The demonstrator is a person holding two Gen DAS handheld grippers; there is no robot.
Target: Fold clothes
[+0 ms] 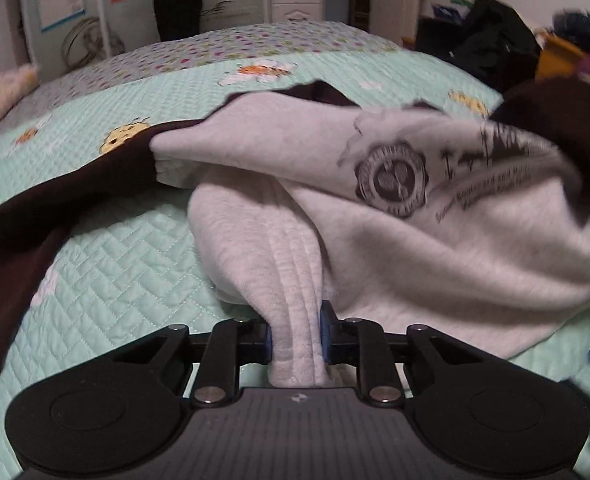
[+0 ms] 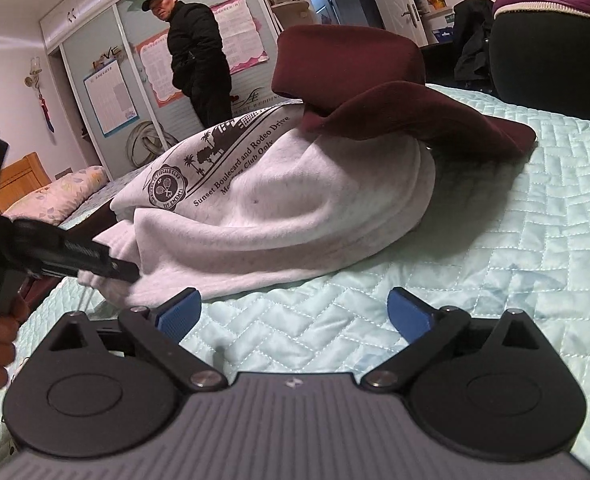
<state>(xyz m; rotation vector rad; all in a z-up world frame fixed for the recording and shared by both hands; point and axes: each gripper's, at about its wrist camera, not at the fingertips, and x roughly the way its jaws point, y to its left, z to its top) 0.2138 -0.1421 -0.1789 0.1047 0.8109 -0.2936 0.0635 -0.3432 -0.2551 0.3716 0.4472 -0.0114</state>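
The grey and maroon sweatshirt [image 2: 279, 200] lies bunched in a heap on the bed's pale green quilt [image 2: 495, 260], its printed chest side turned up and one maroon sleeve [image 2: 375, 92] flopped over the top; in the left wrist view another maroon sleeve [image 1: 47, 208] trails away across the quilt. The left tongs [image 1: 295, 332] are pinched narrow on a thick gathered fold of the grey hem, with cloth filling the gap between the blue pads [image 1: 325, 330]. The right tongs [image 2: 293, 312] stand wide and empty just in front of the heap's near edge, nothing but quilt between them. The main risk, as I judge it, is that the left grip has caught several layers at once: lifting from there would drag the whole bundle instead of opening it flat, and the sleeves would stay tangled underneath. The right tongs could also nip the quilt along with the hem, since they sit low and close to it. A person in dark clothes [image 2: 195, 52] stands by the wardrobe, well apart from the work.
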